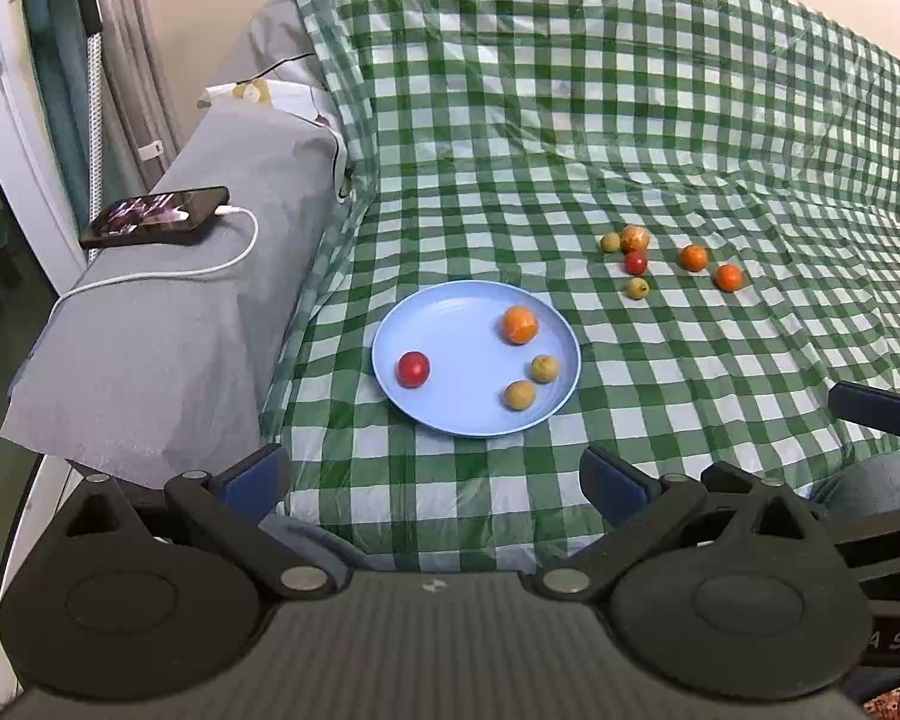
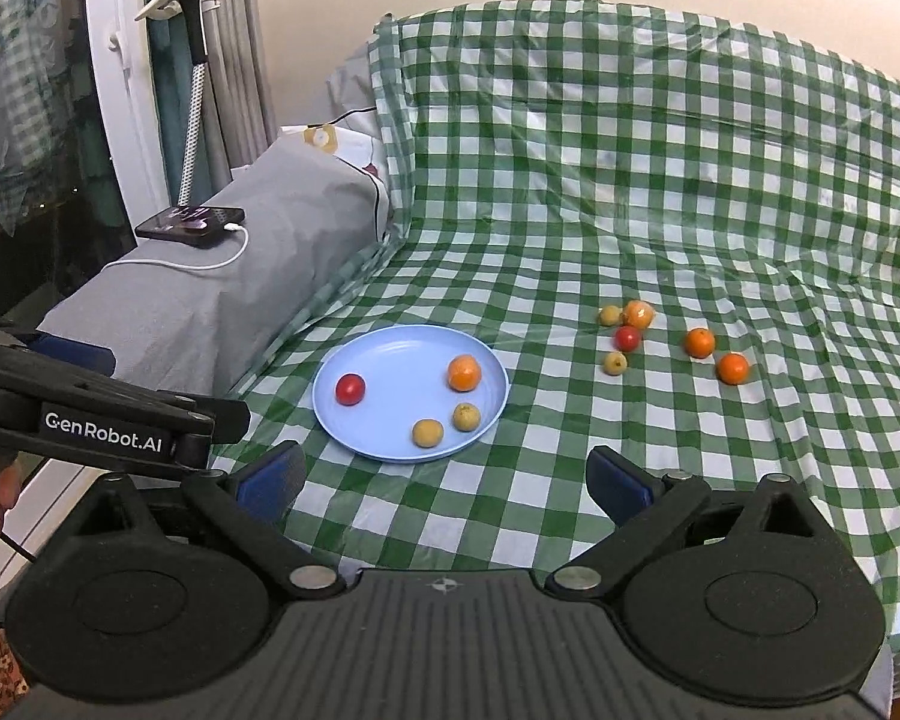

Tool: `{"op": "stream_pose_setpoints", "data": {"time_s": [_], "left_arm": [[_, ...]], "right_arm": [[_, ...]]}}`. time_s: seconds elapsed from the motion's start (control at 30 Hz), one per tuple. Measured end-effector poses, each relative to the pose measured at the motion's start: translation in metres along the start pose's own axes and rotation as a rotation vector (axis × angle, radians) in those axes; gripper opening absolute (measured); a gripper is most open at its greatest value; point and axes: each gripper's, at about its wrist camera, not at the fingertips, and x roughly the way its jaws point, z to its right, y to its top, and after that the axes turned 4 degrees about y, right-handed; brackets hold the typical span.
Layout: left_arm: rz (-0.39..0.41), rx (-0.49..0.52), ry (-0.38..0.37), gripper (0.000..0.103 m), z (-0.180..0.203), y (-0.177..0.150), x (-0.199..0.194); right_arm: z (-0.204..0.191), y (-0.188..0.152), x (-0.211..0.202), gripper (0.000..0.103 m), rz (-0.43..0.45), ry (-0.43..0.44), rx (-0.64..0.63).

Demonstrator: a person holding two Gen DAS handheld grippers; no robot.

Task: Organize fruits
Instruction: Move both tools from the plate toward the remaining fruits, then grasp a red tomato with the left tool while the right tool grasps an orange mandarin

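A light blue plate [image 1: 444, 312] [image 2: 390, 354] lies on the green checked cloth. In it are a red fruit [image 1: 413, 368] [image 2: 350, 389], an orange [image 1: 519, 324] [image 2: 464, 372] and two yellow-brown fruits [image 1: 544, 368] [image 1: 519, 395]. Several loose fruits lie on the cloth to the plate's right: a red one [image 1: 635, 262] [image 2: 627, 338], oranges [image 1: 693, 257] [image 1: 728, 277] [image 2: 732, 368], yellow-brown ones [image 1: 637, 287] [image 2: 615, 362]. My left gripper [image 1: 435, 480] is open and empty, in front of the plate. My right gripper [image 2: 444, 477] is open and empty, also short of the plate.
A grey-covered armrest [image 1: 168, 324] at the left carries a phone [image 1: 156, 217] [image 2: 191, 225] on a white charging cable. The checked cloth [image 1: 630, 90] rises up the backrest behind. The right gripper's finger shows at the left wrist view's right edge [image 1: 879, 408].
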Motion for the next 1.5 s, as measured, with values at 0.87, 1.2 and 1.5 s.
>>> {"op": "stream_pose_setpoints", "data": {"time_s": [0.87, 1.2, 1.5], "left_arm": [[-0.191, 0.083, -0.145, 0.103, 0.164, 0.166, 0.245], [-0.214, 0.181, -0.211, 0.103, 0.236, 0.19, 0.365], [-0.192, 0.222, -0.233, 0.032, 0.252, 0.189, 0.377]], "right_arm": [[0.242, 0.014, 0.194, 0.092, 0.046, -0.431, 0.296], [0.313, 0.004, 0.29, 0.065, 0.04, -0.469, 0.302], [0.314, 0.007, 0.294, 0.038, 0.057, -0.464, 0.268]]}}
